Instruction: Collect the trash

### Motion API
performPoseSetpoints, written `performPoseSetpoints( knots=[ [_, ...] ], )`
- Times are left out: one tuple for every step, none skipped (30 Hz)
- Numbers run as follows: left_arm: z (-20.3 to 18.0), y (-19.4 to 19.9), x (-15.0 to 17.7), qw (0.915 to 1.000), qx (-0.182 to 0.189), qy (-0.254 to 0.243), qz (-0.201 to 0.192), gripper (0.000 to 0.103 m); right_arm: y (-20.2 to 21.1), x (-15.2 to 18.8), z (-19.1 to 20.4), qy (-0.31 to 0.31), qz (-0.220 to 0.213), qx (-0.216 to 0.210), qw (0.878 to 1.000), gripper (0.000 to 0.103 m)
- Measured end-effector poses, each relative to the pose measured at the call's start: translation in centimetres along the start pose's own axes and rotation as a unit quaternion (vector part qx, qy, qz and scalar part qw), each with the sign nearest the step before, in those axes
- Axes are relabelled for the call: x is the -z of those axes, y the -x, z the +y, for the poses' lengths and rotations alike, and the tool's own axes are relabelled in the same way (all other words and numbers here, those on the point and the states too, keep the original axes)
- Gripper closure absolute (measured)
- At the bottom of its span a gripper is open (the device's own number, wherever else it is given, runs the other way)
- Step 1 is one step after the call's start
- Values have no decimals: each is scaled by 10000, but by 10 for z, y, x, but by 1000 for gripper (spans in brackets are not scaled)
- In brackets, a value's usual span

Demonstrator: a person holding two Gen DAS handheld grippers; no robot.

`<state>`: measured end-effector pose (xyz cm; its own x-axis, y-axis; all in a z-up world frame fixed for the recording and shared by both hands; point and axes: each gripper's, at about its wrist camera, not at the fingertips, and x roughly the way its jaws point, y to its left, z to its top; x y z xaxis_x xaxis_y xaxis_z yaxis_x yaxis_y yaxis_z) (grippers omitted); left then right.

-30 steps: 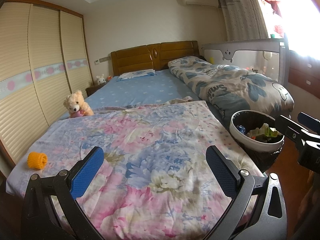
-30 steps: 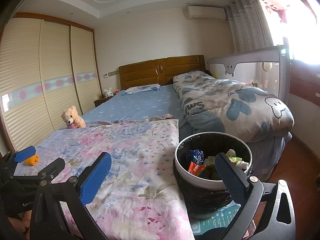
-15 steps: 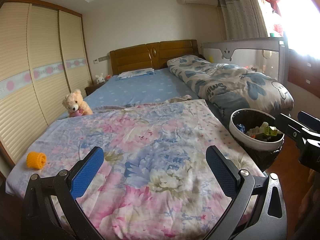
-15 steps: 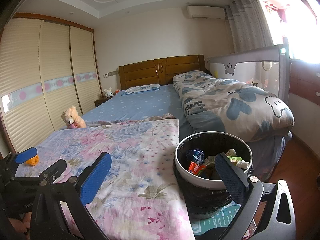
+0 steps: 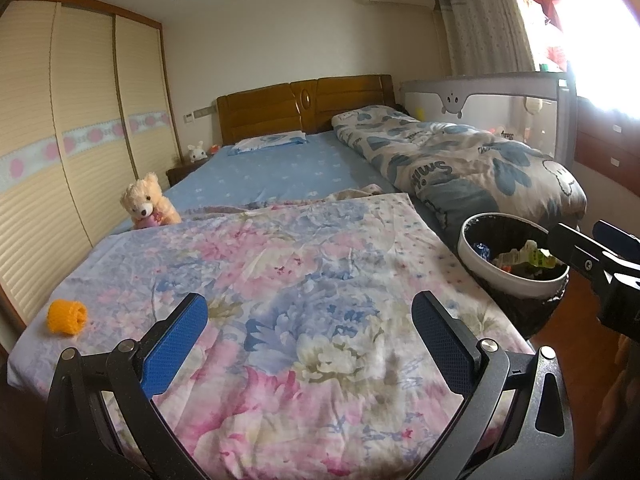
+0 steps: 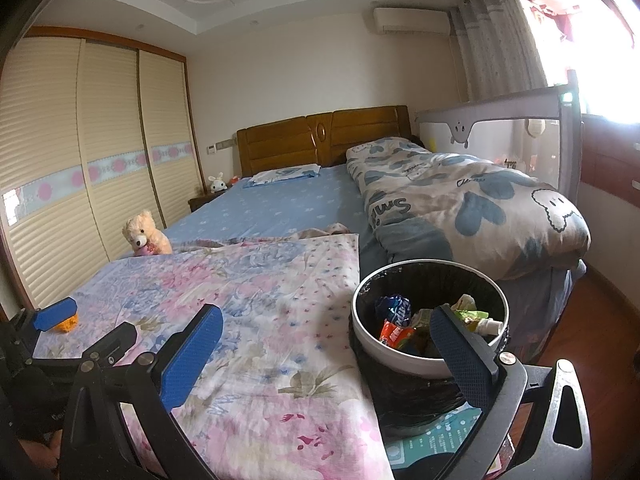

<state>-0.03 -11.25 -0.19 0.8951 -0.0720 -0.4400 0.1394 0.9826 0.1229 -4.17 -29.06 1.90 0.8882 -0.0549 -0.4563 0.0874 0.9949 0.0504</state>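
Left tongs, seen from their own wrist camera, hover with blue-padded fingers wide apart and nothing between them, above the near end of a pink-and-blue floral quilt spread on the bed. At the near left corner of that quilt lies a small orange foam net sleeve, well apart from the tongs. To the right, just beside the bed edge, stands a round white trash bin with a black liner; its far right rim is hidden behind the black finger of the right tongs, which enter from the right edge and are cut off, so their spread cannot be judged here. Inside the bin, crumpled wrappers show, green and white ones on top, hard to make out singly. A cream teddy bear sits far left on the bed.

From the right wrist camera, the right tongs are spread wide and empty, their right finger overlapping the bin's near rim. The bin holds a blue wrapper, an orange-red packet and pale crumpled pieces. The left tongs appear at the left edge, partly cut off, one blue pad covering most of the orange sleeve.
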Motion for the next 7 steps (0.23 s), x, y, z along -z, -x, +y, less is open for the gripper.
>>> performPoseSetpoints(
  knots=[
    [2, -3, -2, 10000, 8, 2, 14, 0, -2, 1, 0, 3, 14, 1, 10000, 0],
    [3, -4, -2, 10000, 13, 10, 24, 0, -3, 1, 1, 8, 35, 6, 10000, 0],
    [4, -4, -2, 10000, 18, 24, 35, 0, -4, 2, 2, 11, 52, 11, 10000, 0],
    [5, -6, -2, 10000, 26, 37, 46, 0, -6, 2, 1, 6, 71, 14, 10000, 0],
    [7, -7, -2, 10000, 31, 48, 52, 0, -7, 3, 2, 0, 89, 17, 10000, 0],
    [7, -7, -2, 10000, 30, 52, 51, 0, -8, 3, 2, -12, 106, 14, 9999, 0],
    [8, -7, -2, 10000, 28, 59, 49, 0, -10, 3, 3, -23, 121, 11, 9999, 0]
  ],
)
